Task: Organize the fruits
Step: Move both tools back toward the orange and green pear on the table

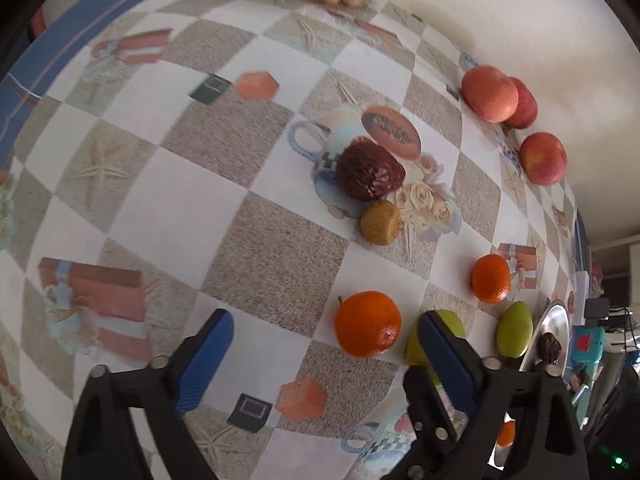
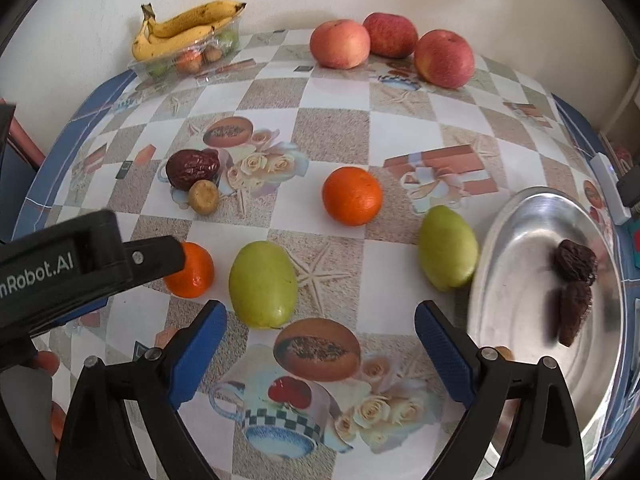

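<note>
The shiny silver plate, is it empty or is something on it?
Not empty. The silver plate holds two dark wrinkly dried fruits near its far side; the rest of it is bare metal.

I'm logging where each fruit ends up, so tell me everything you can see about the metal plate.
The plate is a shallow oval dish of what looks like shiny metal, with a smooth raised rim. It lies flat at the table's right edge, ahead and right of the right tongs. Two dark wrinkled fruits lie in it, one behind the other; the rest of its surface shows bare. A green fruit sits against its left rim; contact cannot be confirmed.
</note>
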### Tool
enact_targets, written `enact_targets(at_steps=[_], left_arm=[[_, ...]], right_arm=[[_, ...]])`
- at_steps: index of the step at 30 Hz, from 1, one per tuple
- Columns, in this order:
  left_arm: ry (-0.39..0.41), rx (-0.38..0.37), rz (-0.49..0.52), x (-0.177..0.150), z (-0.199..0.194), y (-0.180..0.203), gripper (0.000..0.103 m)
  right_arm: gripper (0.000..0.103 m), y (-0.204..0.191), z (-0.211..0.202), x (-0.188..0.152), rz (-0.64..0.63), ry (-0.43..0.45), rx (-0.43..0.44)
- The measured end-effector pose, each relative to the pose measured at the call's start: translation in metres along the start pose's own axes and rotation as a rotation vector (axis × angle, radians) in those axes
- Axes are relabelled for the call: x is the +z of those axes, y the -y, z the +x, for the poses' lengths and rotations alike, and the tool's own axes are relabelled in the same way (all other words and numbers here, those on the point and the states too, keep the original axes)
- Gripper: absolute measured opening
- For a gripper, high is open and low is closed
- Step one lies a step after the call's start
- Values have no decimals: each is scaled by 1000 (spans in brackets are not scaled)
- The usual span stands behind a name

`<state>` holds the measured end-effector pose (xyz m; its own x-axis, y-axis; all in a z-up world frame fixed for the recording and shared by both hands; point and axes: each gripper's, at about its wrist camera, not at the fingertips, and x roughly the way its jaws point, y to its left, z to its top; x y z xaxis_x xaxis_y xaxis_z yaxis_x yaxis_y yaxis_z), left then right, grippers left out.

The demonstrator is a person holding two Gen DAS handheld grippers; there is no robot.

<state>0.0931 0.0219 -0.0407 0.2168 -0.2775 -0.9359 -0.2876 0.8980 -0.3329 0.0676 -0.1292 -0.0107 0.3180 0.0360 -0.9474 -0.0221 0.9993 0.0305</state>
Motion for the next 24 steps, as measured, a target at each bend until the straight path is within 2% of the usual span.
enact_targets(at_steps=[3,5,9,13,20,24], left_arm=[[9,14,39,2,2,8,89],[3,12,48,4,5,12,87],[-6,26,68,6,6,17,70],[-33,-24,64,6,9,19,51],[-28,-41,17,8,7,13,51],[5,7,-6,13,0,3,51]], right_arm=[[95,-2,9,1,-2,-18,-9],[96,-1,14,2,8,-25,15],[96,-5,19,5,7,-29,27],[96,-10,25,4,-10,-42,15],[96,-6,29,3,3,-51,-6],[96,-4,29,3,-1,-51,-25]])
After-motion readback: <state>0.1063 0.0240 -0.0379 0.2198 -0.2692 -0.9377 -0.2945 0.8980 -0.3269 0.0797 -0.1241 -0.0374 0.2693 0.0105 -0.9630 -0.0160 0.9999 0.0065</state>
